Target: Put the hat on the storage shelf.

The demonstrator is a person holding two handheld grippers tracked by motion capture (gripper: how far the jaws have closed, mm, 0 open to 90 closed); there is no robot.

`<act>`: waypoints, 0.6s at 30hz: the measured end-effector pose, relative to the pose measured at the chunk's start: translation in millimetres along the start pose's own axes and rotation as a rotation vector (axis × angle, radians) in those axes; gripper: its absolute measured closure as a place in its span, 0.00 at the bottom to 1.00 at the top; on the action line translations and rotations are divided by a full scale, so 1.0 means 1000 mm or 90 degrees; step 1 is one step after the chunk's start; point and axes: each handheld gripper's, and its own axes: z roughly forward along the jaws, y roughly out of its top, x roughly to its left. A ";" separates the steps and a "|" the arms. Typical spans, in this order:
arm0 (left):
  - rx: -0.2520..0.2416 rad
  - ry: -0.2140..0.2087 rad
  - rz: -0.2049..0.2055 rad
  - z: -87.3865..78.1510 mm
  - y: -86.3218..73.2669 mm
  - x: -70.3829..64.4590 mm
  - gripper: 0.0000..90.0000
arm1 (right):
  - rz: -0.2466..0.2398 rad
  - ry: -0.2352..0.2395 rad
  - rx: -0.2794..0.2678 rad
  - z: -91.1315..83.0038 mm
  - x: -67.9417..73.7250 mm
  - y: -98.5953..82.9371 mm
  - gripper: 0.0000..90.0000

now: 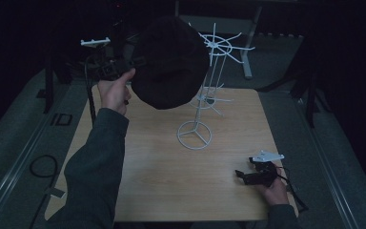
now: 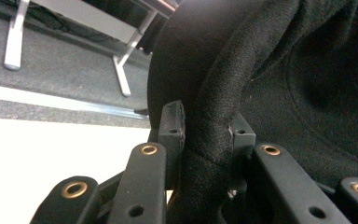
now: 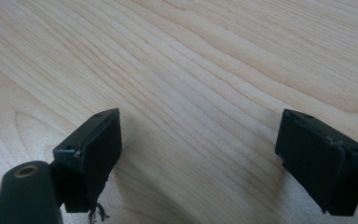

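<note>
Basically, left hand-held gripper [image 1: 132, 62] pinches the black felt hat [image 1: 171, 62] by its brim, held in the air beside the white wire hat stand [image 1: 205, 86], so centre the crown over the top spokes before lowering; right hand-held gripper [image 1: 243, 175] rests spread on the wooden table [image 1: 162, 171].

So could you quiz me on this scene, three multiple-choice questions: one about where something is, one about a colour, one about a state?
1. Where does the white wire rack stand?
A. on the wooden table
B. on the floor
C. on a chair

2. What colour is the hat?
A. red
B. black
C. white

3. How is the right gripper?
A. shut on the hat
B. shut on the rack
C. open over bare wood

Answers: 1 A, its ring base sits on the tabletop. 2 B, the hat pinched by the left gripper is dark black felt. 3 C, its jaws stand wide apart with nothing between.
</note>
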 end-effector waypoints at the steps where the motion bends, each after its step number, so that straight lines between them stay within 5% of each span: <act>1: 0.002 0.006 0.001 0.002 -0.001 -0.001 0.83 | 0.000 0.000 0.000 0.000 0.000 0.000 0.16; 10: 0.033 0.054 0.037 0.015 -0.017 0.002 0.83 | 0.000 -0.001 0.000 0.000 0.000 0.000 0.16; 18: 0.021 0.059 0.035 0.010 -0.022 0.007 0.79 | 0.001 -0.001 0.000 0.000 0.000 0.000 0.16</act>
